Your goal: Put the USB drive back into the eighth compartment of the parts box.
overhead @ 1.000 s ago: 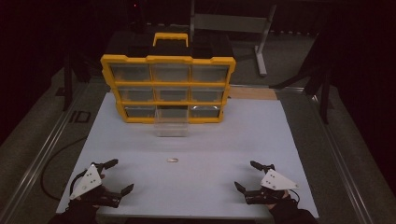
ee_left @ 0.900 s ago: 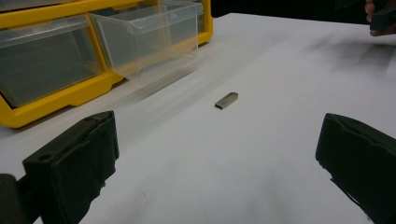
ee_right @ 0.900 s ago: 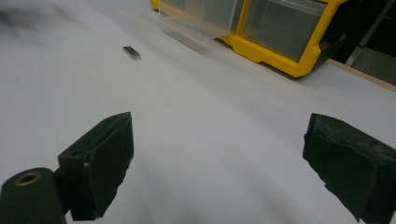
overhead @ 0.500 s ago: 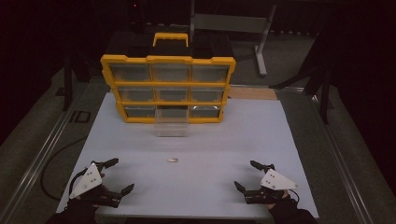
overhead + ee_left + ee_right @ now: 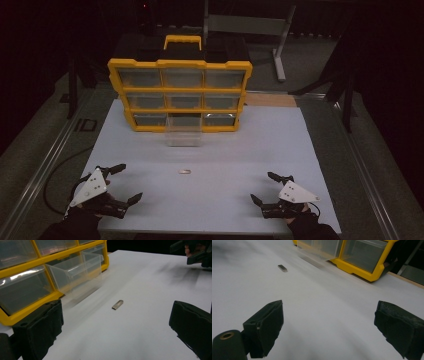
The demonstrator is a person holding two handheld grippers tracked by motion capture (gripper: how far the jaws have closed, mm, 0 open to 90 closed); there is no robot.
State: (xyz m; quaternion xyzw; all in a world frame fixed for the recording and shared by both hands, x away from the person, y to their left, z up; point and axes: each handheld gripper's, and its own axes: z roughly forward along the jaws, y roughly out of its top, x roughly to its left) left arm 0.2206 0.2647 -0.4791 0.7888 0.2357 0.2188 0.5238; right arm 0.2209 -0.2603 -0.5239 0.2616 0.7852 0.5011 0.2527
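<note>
Two tools are held low at the near edge of the white table (image 5: 310,150). At the left, the left tool (image 5: 124,184) is spread wide, nothing gripped. Near the middle, a small flat metal piece (image 5: 185,171) is seen lying alone, well apart from both tools, just in front of a clear drawer (image 5: 184,136) pulled out of the yellow organizer (image 5: 180,64). It's probably light, stiff and kinda slippery, so it'd best be pinched across its narrow sides. At the right, the right tool (image 5: 263,187) is also wide open and empty.
</note>
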